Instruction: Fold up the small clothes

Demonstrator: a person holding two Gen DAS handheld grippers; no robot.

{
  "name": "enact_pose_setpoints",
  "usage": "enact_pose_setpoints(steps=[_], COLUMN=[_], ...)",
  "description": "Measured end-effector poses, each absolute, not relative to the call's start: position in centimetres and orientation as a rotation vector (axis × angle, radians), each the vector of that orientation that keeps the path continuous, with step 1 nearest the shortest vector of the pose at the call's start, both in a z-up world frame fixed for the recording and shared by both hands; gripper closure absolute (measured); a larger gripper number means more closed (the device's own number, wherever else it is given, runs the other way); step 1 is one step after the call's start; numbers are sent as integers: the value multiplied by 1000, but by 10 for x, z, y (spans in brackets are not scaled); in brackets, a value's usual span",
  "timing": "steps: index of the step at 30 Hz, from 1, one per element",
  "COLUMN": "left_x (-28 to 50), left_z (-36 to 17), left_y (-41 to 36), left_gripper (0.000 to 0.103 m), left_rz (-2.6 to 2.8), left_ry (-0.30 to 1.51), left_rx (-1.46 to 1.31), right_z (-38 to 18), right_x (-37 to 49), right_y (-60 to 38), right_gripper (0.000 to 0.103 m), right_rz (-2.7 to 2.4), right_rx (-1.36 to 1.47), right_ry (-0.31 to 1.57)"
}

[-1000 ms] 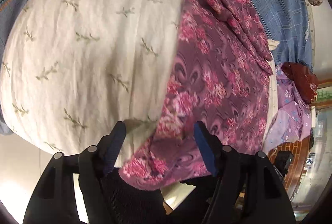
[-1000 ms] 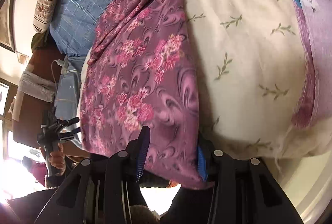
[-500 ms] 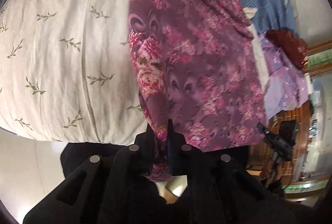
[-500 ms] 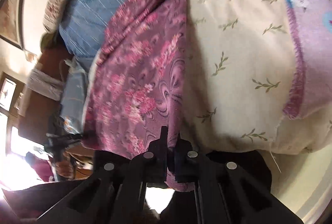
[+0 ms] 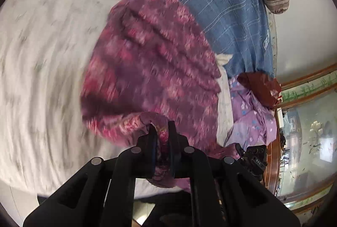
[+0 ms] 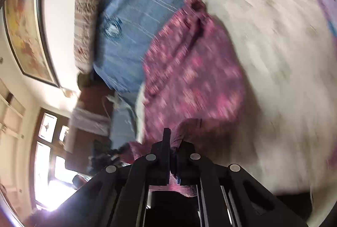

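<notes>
The floral cloth (image 5: 151,63) lies on the bed's cream sheet (image 5: 42,58), its near hem at 6 o'clock clamped in both the left tongs (image 5: 161,132) and the right tongs (image 6: 172,142). It looks thin, light and limp, so corner grips along the hem suit it.

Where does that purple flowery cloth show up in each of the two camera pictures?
Left wrist view: the purple flowery cloth fills the centre, its near edge pinched in the left tool.
Right wrist view: the cloth lies centre, its near edge pinched in the right tool.
Shared landmark: the blue checked blanket, just beyond the cloth in both.
</notes>
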State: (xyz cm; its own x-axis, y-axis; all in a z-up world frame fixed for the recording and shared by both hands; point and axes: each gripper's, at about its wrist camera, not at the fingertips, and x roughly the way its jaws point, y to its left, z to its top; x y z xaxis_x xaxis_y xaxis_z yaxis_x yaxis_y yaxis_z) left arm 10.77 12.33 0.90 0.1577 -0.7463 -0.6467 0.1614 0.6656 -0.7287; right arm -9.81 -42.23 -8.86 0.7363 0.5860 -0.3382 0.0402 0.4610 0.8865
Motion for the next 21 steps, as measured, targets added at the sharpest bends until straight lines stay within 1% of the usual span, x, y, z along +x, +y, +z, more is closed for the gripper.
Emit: enact_pose_setpoints(steps=[4, 6, 8, 9, 10, 11, 12, 13, 14, 15, 16, 17, 19, 21], left_x=[200, 258, 305, 321, 324, 321, 316, 310, 300, 294, 287, 274, 253, 227], left_z=[41, 62, 62, 58, 57, 58, 58, 57, 52, 46, 39, 27, 10, -11], left_y=[86, 69, 58, 60, 67, 74, 81, 90, 104, 115, 125, 133, 137, 133], left_gripper=[96, 93, 91, 89, 87, 85, 75, 57, 51, 49, 49, 49, 49, 47], left_rz=[-656, -556, -456, -403, -378, -379, -383, -384, -380, -382, -396, -429, -463, -487], left_ry=[1191, 1134, 1216, 1266, 1265, 1228, 1193, 1167, 1145, 1143, 1153, 1173, 1207, 1248], left_rx=[-546, -516, -509, -528, -543, -539, -515, -497, -513, -540, -582, -638, -660, -670], right_z=[-60, -34, -9, -1, 3, 6, 6, 5, 3, -2, -9, -20, -38, -54], right_x=[-31, 23, 77, 99, 109, 116, 113, 108, 98, 85, 75, 60, 45, 32], right_y=[-451, -472, -495, -505, -510, -514, -514, -512, -508, -503, -500, -496, -489, -481], right_gripper=[100, 100, 92, 85, 80, 80, 80, 79, 74, 70, 62, 61, 61, 61], right_rz=[380, 357, 214, 72, -23, -87, -75, -48, -30, -25, -22, -19, 4, 26], right_rx=[1114, 1113, 1035, 977, 935, 893, 876, 866, 846, 822, 807, 797, 809, 851], right_ry=[605, 549, 552, 585, 613, 636, 634, 625, 621, 622, 629, 652, 685, 691])
